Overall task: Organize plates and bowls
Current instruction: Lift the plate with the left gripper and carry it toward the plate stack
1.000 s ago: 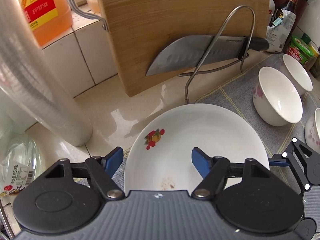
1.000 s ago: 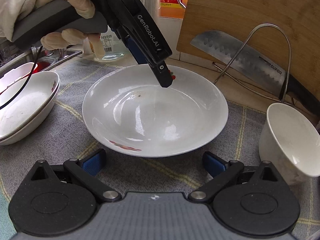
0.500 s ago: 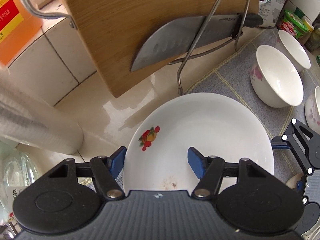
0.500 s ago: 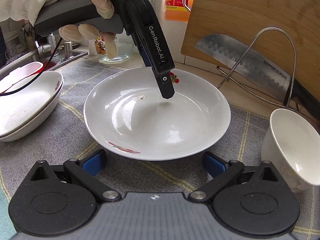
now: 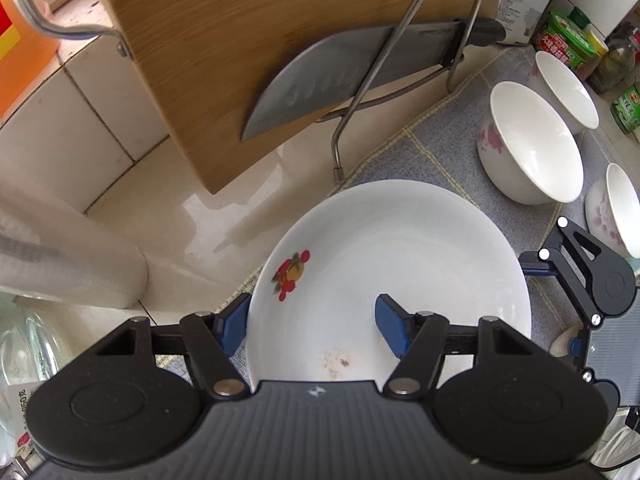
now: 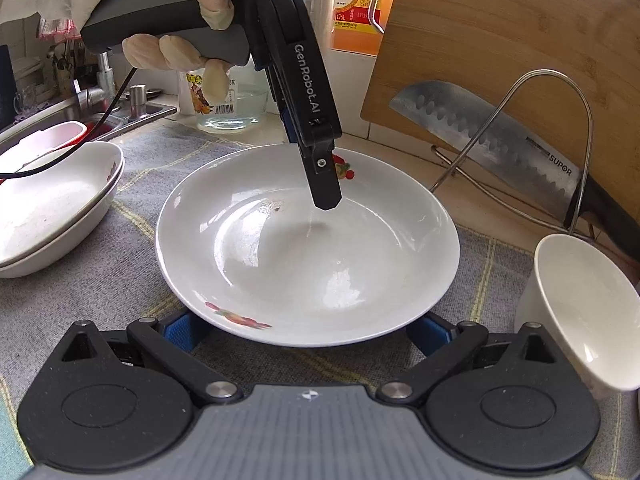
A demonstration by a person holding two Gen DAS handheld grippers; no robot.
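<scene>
A white plate (image 5: 400, 264) with a red fruit print sits on the grey cloth; it also shows in the right wrist view (image 6: 308, 256). My left gripper (image 5: 312, 320) is open and straddles the plate's rim: one blue finger is outside the rim and the other hangs over the inside. It shows from the side in the right wrist view (image 6: 324, 184). My right gripper (image 6: 308, 330) is open at the plate's opposite edge, its blue fingertips low beside the rim. Stacked white plates (image 6: 52, 208) lie to the left.
White bowls (image 5: 528, 144) stand to the right on the cloth; one (image 6: 580, 312) is close to my right gripper. A wooden cutting board (image 5: 280, 40) and a cleaver (image 5: 344, 76) rest in a wire rack behind. A steel cylinder (image 5: 60, 248), oil bottle and sink edge (image 6: 60, 112) are nearby.
The left gripper has tilted and shifted so that one finger now sits outside the plate's rim. The right gripper has moved closer to the plate's near edge.
</scene>
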